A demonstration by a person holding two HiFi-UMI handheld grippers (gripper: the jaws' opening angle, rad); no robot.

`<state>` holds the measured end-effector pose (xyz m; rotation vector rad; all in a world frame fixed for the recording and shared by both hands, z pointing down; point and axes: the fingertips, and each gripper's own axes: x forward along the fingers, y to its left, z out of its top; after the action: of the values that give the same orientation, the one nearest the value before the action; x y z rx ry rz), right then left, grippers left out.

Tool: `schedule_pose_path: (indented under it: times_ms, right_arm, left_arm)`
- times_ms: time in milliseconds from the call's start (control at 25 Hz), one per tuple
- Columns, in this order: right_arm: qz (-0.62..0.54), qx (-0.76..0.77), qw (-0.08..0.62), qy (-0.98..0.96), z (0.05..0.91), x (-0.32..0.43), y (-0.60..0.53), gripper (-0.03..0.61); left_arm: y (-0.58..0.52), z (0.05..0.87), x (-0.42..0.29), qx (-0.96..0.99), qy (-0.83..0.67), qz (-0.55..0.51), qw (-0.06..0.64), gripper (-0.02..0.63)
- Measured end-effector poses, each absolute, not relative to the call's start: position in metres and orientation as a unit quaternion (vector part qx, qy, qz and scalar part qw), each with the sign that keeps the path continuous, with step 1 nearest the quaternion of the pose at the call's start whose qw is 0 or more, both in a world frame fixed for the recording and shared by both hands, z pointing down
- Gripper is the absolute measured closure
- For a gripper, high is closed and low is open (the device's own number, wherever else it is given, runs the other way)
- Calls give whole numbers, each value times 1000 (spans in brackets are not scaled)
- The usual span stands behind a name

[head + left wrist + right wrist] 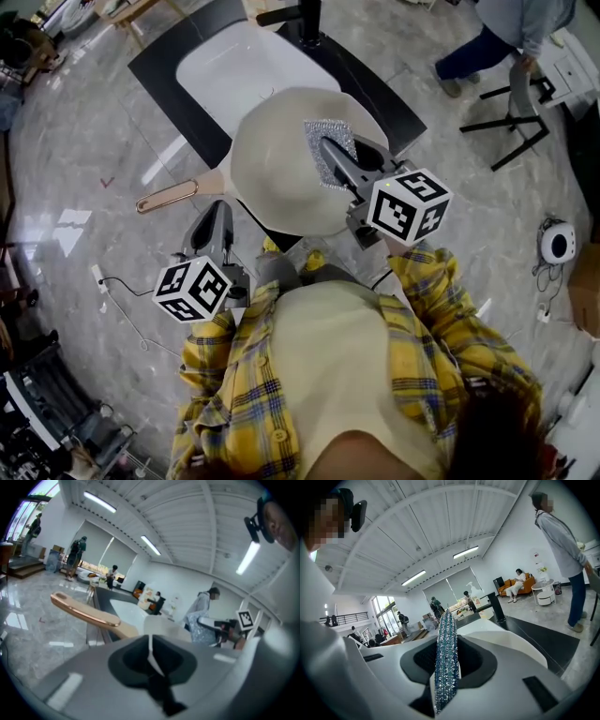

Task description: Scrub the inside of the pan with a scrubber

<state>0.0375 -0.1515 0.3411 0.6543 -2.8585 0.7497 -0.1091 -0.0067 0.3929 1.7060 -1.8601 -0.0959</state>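
**A:** While the right gripper has its fingers clamped flat on the scrubber, where does that pad sit?

**B:** It sits on the far right part of the pan, touching the cream surface. The fingers cover part of the glittery pad.

**A:** And the pan itself?

**B:** It's over the near end of the white sink, which is set in the black tabletop. The handle points left. The shirt and both grippers hide the near rim. I cannot tell whether the cream face is the inside or the underside.

**A:** What about the left gripper?

**B:** Its fingers are all but together at the near left rim, just beside the handle's root. A thin pale edge stands between them, apparently the pan's wall seen edge-on, though it is blurred.

**A:** Is anything cut off?

**B:** The faucet at the far edge, and a bystander far right.
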Motion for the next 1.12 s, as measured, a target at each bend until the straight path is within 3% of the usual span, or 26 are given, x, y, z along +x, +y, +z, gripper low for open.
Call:
schedule_pose_path:
  times_ms: [320, 480, 1120]
  right_arm:
    - [246, 239, 73, -937, 354, 6, -171, 494]
    - [245, 250, 92, -932, 364, -3, -180, 494]
    - [255, 369, 117, -886, 408, -14, -214, 494]
  left_arm:
    - [-12, 397, -120, 660, -695, 23, 284, 601]
    - [-26, 382, -120, 698, -667, 69, 253, 554]
    - [-78, 359, -143, 751, -613, 129, 210, 480]
